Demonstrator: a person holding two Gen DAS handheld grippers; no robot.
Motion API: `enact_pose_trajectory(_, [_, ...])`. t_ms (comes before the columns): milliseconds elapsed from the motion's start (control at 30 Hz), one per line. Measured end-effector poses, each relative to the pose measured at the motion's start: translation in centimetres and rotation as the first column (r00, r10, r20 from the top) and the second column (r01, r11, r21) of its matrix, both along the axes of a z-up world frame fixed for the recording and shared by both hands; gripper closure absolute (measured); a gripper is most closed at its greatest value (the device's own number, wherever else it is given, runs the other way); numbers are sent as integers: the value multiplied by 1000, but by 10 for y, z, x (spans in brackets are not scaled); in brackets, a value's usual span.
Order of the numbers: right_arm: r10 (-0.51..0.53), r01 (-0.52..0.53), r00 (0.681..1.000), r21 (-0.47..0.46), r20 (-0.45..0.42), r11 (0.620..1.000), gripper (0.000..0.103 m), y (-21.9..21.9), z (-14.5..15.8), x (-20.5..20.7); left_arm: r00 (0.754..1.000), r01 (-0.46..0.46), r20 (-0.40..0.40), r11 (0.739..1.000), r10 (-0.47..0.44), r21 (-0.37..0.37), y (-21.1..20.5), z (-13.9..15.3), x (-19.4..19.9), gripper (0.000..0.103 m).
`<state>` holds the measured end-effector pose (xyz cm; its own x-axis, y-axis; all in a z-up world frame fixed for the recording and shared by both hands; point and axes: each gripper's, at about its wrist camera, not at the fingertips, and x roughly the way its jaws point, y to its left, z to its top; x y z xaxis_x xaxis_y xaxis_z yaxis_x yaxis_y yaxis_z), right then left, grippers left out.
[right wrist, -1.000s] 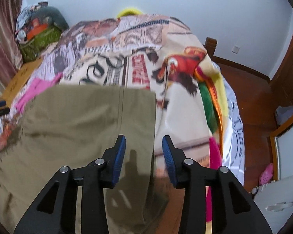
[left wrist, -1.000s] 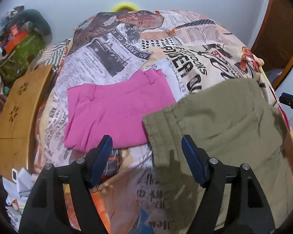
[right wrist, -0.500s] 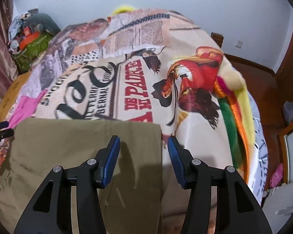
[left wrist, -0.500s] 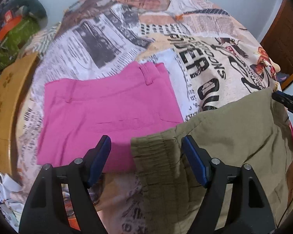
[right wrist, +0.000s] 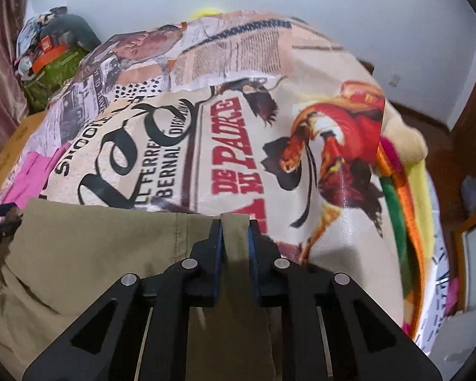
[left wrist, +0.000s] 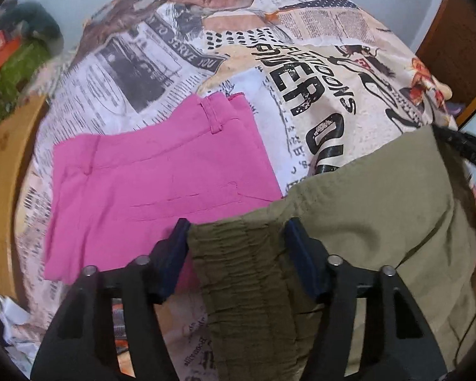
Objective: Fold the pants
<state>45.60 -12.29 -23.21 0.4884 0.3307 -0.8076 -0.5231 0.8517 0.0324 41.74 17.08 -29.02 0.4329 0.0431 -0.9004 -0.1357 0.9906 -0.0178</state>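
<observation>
Olive pants (left wrist: 380, 216) lie flat on the newsprint-patterned bed cover (left wrist: 301, 79). My left gripper (left wrist: 236, 225) points down over their gathered elastic waistband (left wrist: 238, 254). The band fills the gap between the blue pads, and the jaws are closing on it. My right gripper (right wrist: 234, 231) is shut on a narrow fold of the olive pants (right wrist: 95, 247) at their far right corner. Folded pink pants (left wrist: 158, 174) lie to the left of the olive pair, and the waistband overlaps their near edge.
A wooden board (left wrist: 0, 190) runs along the bed's left side, with a pile of bags and clothes (right wrist: 54, 63) behind it. A bright striped blanket (right wrist: 399, 197) hangs off the bed's right edge above the wooden floor (right wrist: 434, 133). A white wall stands behind.
Both grippers came down and forward onto the olive pants. The right jaws shut on the corner fold. The left jaws narrowed around the waistband.
</observation>
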Motion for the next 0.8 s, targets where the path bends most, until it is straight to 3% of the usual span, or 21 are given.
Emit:
enact_pose_trajectory(133, [22,-22,997,0,68,1000,91,0,22,-9,999,31,3,995,-32,98,-12,8,-2,53])
enact_pose_trajectory(300, [3,-10,991,48,134,999,92,-11,62,-13,1000,15,9,992,-16,125,-10,28,-5,55])
enact_pose_trajectory(533, [4,-29,960,87,281,996,92,-10,127,-36,992,-19,125,981,-5,194,-13,88,-17,56])
enact_pose_trajectory(667, [-38,-17,954,183,297,983,92,-18,154,-48,982,-42,189,978,3,204,-13,121,-31,56])
enact_pose_trajectory(800, [-47,-20,951,210,306,978,92,-23,164,-67,974,-43,225,975,-8,219,-18,140,-50,56])
